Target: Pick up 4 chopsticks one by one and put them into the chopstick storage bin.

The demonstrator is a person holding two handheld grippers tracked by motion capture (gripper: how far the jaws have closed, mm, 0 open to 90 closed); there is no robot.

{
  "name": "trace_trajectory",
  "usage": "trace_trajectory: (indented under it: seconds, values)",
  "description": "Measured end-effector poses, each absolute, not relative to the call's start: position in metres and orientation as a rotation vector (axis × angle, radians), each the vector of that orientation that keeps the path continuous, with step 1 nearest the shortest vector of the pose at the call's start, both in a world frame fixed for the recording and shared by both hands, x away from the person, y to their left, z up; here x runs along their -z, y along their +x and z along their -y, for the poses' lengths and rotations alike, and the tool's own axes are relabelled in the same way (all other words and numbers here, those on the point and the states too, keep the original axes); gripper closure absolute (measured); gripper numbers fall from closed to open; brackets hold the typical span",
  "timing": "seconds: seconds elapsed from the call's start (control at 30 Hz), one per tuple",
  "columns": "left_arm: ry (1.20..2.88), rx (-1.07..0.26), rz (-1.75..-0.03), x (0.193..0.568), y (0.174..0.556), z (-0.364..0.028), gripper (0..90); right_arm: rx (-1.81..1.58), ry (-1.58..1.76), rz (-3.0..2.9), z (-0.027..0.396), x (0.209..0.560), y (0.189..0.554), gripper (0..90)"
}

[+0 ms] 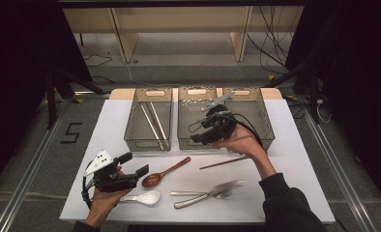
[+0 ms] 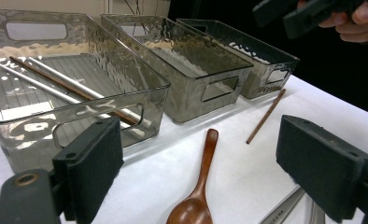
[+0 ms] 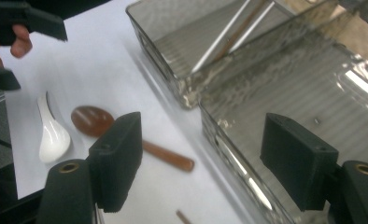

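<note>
The right gripper (image 1: 196, 134) hangs over the near end of the middle bin (image 1: 197, 140), a smoked, ribbed clear-plastic box; its flat black jaws stand wide apart, with nothing between them. The left bin (image 1: 149, 143) holds slim metal and wooden chopsticks (image 1: 154, 121). The left gripper (image 1: 134, 163), jaws apart and empty, rests near left, beside a glossy brown wooden spoon (image 1: 165, 172) and a white ceramic spoon (image 1: 142, 197) on the white table (image 1: 285, 183).

A white ceramic spoon (image 1: 142, 197) lies at the table's (image 1: 295, 159) near edge, with a metal fork (image 1: 212, 192) farther right.
</note>
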State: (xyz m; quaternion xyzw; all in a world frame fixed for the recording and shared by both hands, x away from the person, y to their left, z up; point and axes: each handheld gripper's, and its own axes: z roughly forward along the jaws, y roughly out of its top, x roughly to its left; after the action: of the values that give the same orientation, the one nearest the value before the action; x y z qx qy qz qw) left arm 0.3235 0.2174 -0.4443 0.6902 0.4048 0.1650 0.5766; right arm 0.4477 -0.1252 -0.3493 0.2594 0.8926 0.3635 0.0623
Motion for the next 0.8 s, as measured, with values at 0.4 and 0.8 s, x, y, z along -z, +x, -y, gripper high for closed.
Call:
trace_trajectory:
  seconds: [0.4, 0.8]
  values:
    - [1.618, -0.385, -0.951, 0.445, 0.324, -0.217, 14.0, -0.98, 0.8, -2.718, 0.162, 0.371, 0.432, 29.1]
    - [1.614, -0.385, -0.952, 0.445, 0.324, -0.217, 13.9, -0.844, 0.79, -2.77, 0.183, 0.395, 0.428, 31.0]
